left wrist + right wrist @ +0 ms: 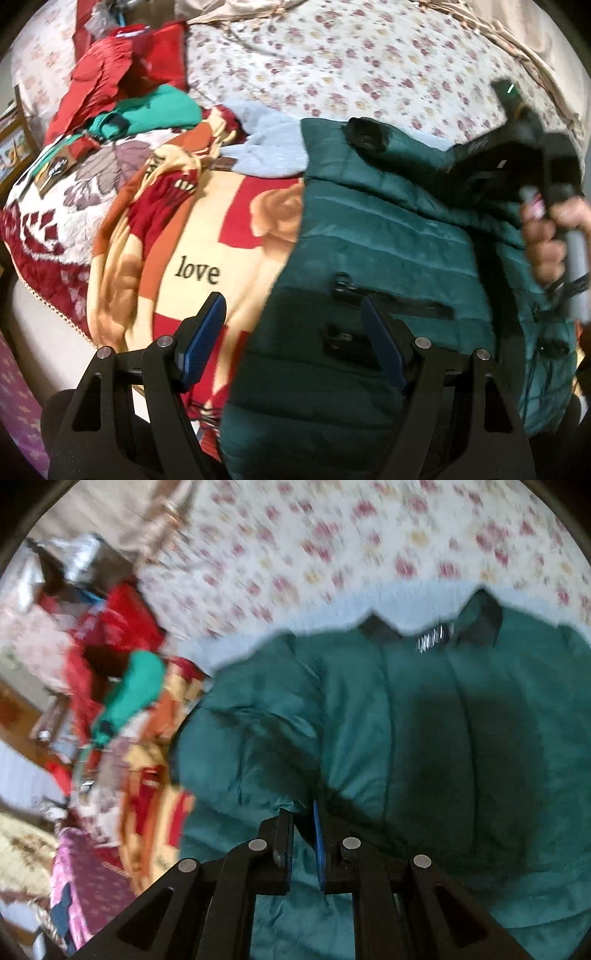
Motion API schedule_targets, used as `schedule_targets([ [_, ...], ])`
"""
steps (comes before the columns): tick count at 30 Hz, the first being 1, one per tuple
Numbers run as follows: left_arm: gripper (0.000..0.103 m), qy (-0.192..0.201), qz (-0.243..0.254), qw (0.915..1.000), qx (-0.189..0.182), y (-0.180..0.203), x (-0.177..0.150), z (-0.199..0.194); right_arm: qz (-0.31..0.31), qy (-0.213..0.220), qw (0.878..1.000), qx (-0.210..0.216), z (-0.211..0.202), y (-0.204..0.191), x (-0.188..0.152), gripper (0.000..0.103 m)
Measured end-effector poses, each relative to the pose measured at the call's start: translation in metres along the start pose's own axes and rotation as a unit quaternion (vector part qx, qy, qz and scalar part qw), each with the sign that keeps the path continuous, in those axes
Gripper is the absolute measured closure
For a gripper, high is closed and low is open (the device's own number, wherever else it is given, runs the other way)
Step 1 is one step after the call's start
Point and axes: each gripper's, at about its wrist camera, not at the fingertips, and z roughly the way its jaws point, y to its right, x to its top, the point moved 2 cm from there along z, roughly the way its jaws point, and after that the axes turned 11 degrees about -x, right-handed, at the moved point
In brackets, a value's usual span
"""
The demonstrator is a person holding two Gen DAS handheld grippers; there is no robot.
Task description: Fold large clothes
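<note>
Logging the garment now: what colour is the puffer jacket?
Dark teal green puffer jacket with black zips; clearest in the left wrist view.

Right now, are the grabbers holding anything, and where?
The right gripper is shut on a bunched fold of the green jacket; which part of it can't be told. The left gripper is open and holds nothing.
</note>
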Motion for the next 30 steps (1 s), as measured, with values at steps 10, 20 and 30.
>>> schedule_targets([
  [10, 0.027, -0.006, -0.022, 0.9997, -0.008, -0.017, -0.004, 0.015, 0.047, 0.027, 0.998, 0.040, -0.026, 0.014, -0.007, 0.093],
  [20, 0.027, -0.005, -0.026, 0.9995, -0.018, -0.022, -0.003, 0.019, 0.019, 0.068, 0.996, 0.050, -0.070, -0.001, -0.022, 0.064],
  [30, 0.027, -0.004, -0.052, 0.9984, -0.020, -0.036, -0.001, 0.018, -0.038, 0.055, 0.993, -0.094, -0.034, -0.024, 0.016, 0.064],
])
